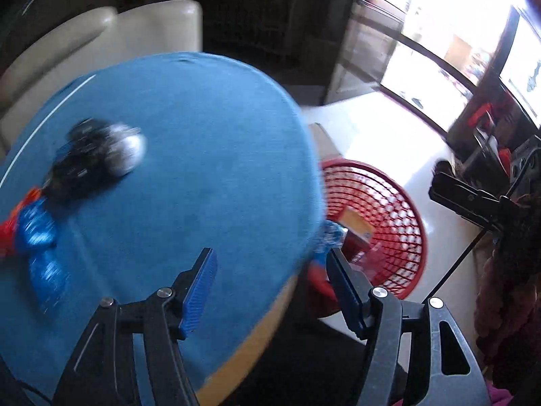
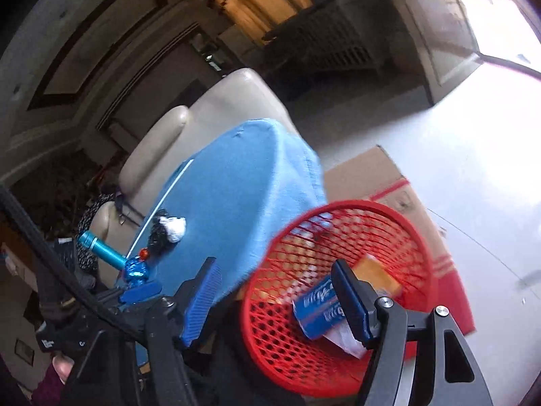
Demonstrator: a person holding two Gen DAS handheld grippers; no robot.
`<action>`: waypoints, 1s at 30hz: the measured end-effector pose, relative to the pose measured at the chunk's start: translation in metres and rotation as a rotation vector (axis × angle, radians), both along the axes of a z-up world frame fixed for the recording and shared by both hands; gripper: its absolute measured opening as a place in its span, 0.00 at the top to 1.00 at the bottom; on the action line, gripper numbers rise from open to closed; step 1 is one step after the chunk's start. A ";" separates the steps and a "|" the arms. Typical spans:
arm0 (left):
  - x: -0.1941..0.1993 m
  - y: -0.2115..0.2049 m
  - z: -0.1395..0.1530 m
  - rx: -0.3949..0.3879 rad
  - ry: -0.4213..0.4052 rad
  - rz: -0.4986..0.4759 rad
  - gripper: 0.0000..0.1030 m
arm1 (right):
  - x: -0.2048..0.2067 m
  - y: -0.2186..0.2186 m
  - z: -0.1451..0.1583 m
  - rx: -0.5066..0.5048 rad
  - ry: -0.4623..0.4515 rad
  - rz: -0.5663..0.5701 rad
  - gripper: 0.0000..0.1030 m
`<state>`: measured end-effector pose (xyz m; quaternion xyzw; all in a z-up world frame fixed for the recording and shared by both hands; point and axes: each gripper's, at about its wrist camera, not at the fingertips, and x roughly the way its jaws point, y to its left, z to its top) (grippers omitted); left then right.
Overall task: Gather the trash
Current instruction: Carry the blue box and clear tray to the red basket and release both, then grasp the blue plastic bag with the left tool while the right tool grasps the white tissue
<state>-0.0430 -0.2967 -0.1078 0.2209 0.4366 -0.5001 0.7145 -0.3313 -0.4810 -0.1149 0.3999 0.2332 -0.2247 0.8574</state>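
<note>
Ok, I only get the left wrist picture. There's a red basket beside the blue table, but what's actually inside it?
Observer: A blue wrapper with white lettering lies in the red basket, beside an orange packet.
Operator: Anything behind the basket?
Observer: A cardboard box sits on the floor just beyond it.
Operator: Is the other gripper carrying something?
Observer: No, the right gripper is open over the basket's near rim and grips nothing.
</note>
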 end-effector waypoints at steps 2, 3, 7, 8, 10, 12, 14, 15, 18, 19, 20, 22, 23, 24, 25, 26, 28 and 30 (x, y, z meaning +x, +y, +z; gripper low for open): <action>0.026 0.030 0.007 -0.024 -0.002 0.104 0.34 | 0.020 0.005 0.004 -0.012 -0.005 0.039 0.31; 0.038 0.044 0.010 -0.035 -0.009 0.154 0.34 | 0.033 0.007 0.006 -0.016 -0.007 0.062 0.31; 0.086 0.099 0.023 -0.060 -0.083 0.372 0.31 | 0.082 0.022 0.012 -0.030 -0.010 0.157 0.31; 0.098 0.113 0.025 -0.064 -0.092 0.418 0.29 | 0.094 0.027 0.013 -0.041 -0.008 0.182 0.31; 0.121 0.135 0.024 -0.071 -0.096 0.510 0.27 | 0.121 0.037 0.017 -0.065 -0.001 0.232 0.31; 0.138 0.143 0.020 -0.074 -0.078 0.570 0.27 | 0.148 0.041 0.017 -0.071 0.012 0.272 0.31; 0.155 0.148 0.015 -0.073 -0.045 0.617 0.27 | 0.175 0.042 0.016 -0.060 0.031 0.304 0.31; 0.158 0.147 0.012 -0.075 -0.034 0.627 0.27 | 0.191 0.041 0.014 -0.046 0.040 0.320 0.31; 0.176 0.141 0.004 -0.075 -0.022 0.638 0.27 | 0.232 0.036 0.006 -0.005 0.066 0.359 0.31; 0.185 0.137 -0.001 -0.073 -0.014 0.634 0.27 | 0.245 0.035 0.003 0.007 0.074 0.370 0.32; 0.190 0.133 -0.003 -0.068 -0.005 0.632 0.27 | 0.257 0.033 0.000 0.022 0.083 0.379 0.34; 0.201 0.128 -0.008 -0.063 0.022 0.626 0.27 | 0.283 0.030 -0.007 0.058 0.094 0.398 0.43; 0.205 0.125 -0.010 -0.060 0.029 0.625 0.27 | 0.295 0.029 -0.010 0.078 0.096 0.406 0.44; 0.210 0.123 -0.010 -0.059 0.036 0.623 0.27 | 0.307 0.028 -0.013 0.091 0.099 0.410 0.47; 0.216 0.119 -0.012 -0.059 0.042 0.621 0.27 | 0.317 0.028 -0.016 0.096 0.105 0.410 0.49; 0.220 0.116 -0.014 -0.059 0.045 0.620 0.27 | 0.329 0.027 -0.020 0.101 0.118 0.406 0.51; 0.228 0.111 -0.018 -0.057 0.053 0.624 0.27 | 0.344 0.026 -0.026 0.115 0.137 0.394 0.59; 0.234 0.110 -0.022 -0.066 0.072 0.628 0.27 | 0.360 0.024 -0.038 0.132 0.196 0.380 0.62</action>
